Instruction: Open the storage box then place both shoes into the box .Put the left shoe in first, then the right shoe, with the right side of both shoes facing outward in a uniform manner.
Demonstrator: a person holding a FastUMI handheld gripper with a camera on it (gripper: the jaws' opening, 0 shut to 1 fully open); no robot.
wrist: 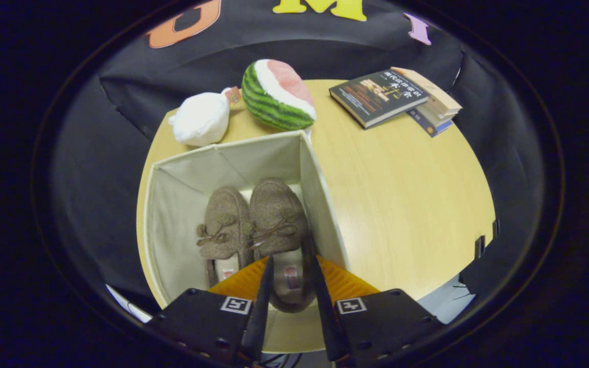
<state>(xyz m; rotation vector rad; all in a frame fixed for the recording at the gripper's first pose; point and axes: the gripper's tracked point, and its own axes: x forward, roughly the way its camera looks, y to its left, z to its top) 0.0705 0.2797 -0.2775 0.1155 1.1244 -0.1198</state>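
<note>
Both shoes in the open storage box [182, 204], our gripper [290, 266] around the right one's heel.

From the left we see the white plush [200, 120], the left shoe [225, 225] and right shoe [276, 220] side by side in the box, toes away; our fingers [263, 296] flank the right shoe's heel, though we cannot tell whether they press it. Behind sits a watermelon plush [276, 94], further right stacked books [397, 97] on the table [402, 194].
</note>
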